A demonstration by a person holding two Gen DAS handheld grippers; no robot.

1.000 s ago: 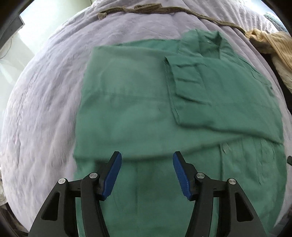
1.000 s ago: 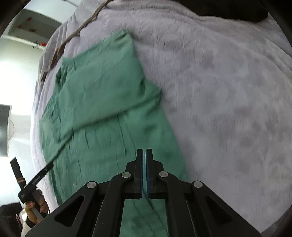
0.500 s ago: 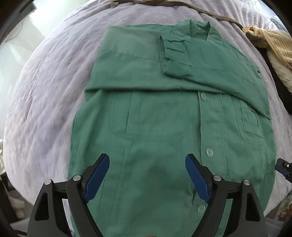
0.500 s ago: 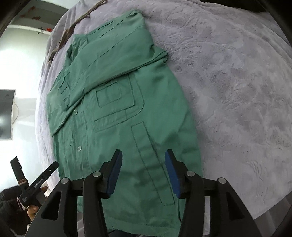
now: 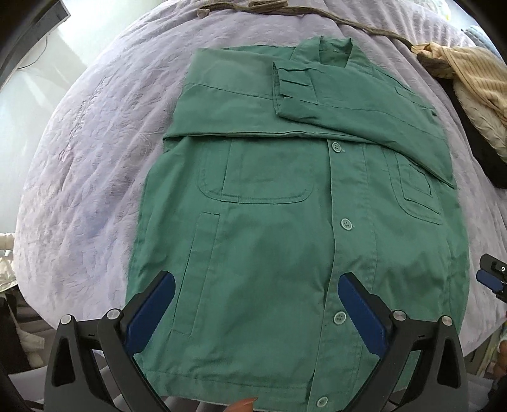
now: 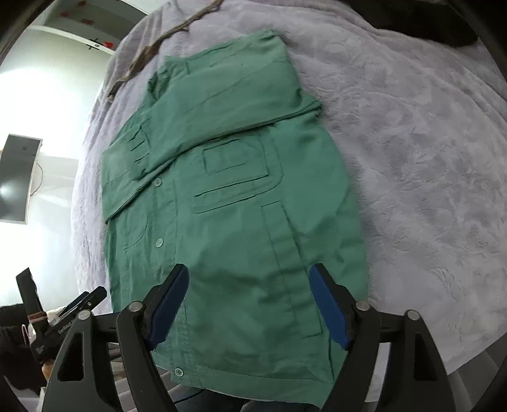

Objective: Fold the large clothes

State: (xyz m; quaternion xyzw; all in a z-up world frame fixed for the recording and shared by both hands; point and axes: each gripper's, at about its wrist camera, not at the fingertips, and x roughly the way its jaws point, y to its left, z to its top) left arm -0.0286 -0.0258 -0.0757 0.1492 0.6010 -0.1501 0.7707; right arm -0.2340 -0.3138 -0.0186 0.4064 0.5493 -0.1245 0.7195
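Left wrist view shows my left tongs [image 5: 256, 312] with the blue pads [image 5: 152, 309] far apart; the jaws have just been opening, and nothing is between them. They hang above the lower front of the green button-up work jacket [image 5: 285, 222] and do not touch the cloth. In the right wrist view my right tongs [image 6: 250, 304] are also spread wide, the jaws have just been opening too, and they are empty, above the hem area on the other side of the jacket.

The jacket lies flat on the lavender textured bed cover [image 5: 88, 164], front side up, with its pale green buttons [image 5: 346, 224] in a line down the middle and flat pockets on each side. Both long sleeves [image 5: 348, 111] are folded across the chest, just below the collar [image 5: 336, 50], and one cuff lies on top of the other sleeve.

Beyond the collar a thin brown cord [image 5: 285, 6] lies along the far edge of the bed. To the right of the jacket, near the shoulder, I see a crumpled yellow striped cloth [image 5: 475, 79]. At the right edge of the left wrist view, a small part of the right tongs shows beside the jacket.
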